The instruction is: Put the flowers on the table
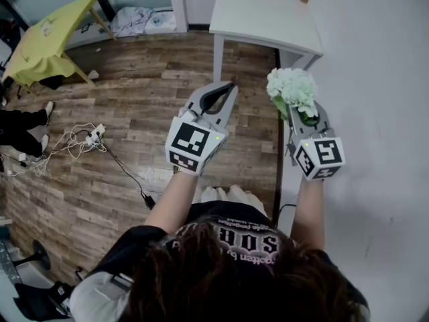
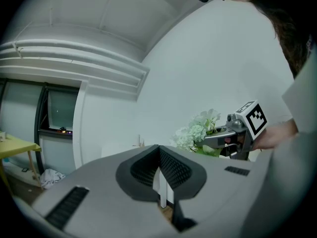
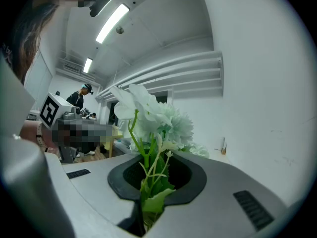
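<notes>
A: Right gripper [image 1: 303, 117] first. State?
B: Narrow, clamped on the green stems of the flowers [image 1: 292, 88]. It's a white and pale-green bunch, with the heads poking out past the tips. The right gripper view agrees: stems and a leaf are pinched between the pads.
A: Left gripper [image 1: 230, 88]?
B: Jaws together at the tips, nothing held. Its own view shows bare pads meeting.
A: Where's the bunch versus the table [image 1: 261, 15]?
B: Not on it. It's held in the air, short of the near edge. The white table lies straight ahead of the right gripper, up-frame in the head view and a touch toward the left gripper's side. The flower heads sit near the table's near right corner, apart from it.
A: Long axis?
B: The stems run along the jaws. The heads point forward at the table, tipped up a little.
A: Which hand is nearer?
B: Both sit about level with each other, short of the edge. The right one has the load, so the move probably needs it to go forward over the top and then down. The left looks spare.
A: Any text?
B: The marker cubes [image 1: 320, 156] carry black-and-white square patterns, no words. There's white print on the person's black shirt [image 1: 231, 233], mostly under hair, so it's unreadable. Nothing is legible on the yellow table [image 1: 50, 35] at far left, too small.
</notes>
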`<control>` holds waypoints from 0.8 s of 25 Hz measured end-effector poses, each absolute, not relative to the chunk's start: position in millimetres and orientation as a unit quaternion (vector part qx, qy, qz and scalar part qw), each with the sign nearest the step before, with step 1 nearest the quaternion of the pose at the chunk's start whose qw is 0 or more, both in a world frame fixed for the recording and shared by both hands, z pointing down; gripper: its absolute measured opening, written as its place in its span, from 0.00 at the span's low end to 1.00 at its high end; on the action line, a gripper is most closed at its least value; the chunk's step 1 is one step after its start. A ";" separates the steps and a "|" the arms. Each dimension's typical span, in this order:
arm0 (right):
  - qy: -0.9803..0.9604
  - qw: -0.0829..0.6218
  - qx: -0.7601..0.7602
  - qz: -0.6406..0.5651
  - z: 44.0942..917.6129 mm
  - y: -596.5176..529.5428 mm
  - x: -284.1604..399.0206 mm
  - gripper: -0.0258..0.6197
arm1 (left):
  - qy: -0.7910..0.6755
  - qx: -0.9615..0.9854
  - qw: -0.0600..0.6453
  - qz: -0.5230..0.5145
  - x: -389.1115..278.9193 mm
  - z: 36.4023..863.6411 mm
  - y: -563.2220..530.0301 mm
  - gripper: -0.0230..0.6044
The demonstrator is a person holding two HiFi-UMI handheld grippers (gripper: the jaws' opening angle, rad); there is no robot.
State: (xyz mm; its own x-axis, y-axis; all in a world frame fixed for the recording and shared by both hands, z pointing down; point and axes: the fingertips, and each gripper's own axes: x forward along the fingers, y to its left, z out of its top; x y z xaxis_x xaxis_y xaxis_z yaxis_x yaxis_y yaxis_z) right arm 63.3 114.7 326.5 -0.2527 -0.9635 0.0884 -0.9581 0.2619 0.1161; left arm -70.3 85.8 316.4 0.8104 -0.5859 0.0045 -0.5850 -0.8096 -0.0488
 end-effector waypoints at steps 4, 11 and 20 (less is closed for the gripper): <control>-0.793 0.077 0.604 -0.019 330.1 107.4 55.8 0.14 | 0.303 -0.953 0.021 -0.011 -75.9 320.2 79.4 0.04; -0.799 0.097 0.594 -0.020 333.2 91.3 56.5 0.14 | 0.300 -0.954 0.015 -0.017 -73.0 323.5 64.5 0.04; -0.809 0.101 0.579 -0.016 343.3 61.5 75.4 0.14 | 0.303 -0.952 0.018 -0.024 -48.4 328.1 39.1 0.04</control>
State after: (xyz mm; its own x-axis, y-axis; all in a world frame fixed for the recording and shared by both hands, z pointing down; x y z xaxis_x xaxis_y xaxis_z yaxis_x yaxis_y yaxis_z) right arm 75.4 61.5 343.3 -0.3101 -0.9396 0.1452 -0.9330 0.3300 0.1432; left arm -48.4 39.1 328.1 0.8148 -0.5788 0.0344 -0.5770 -0.8152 -0.0495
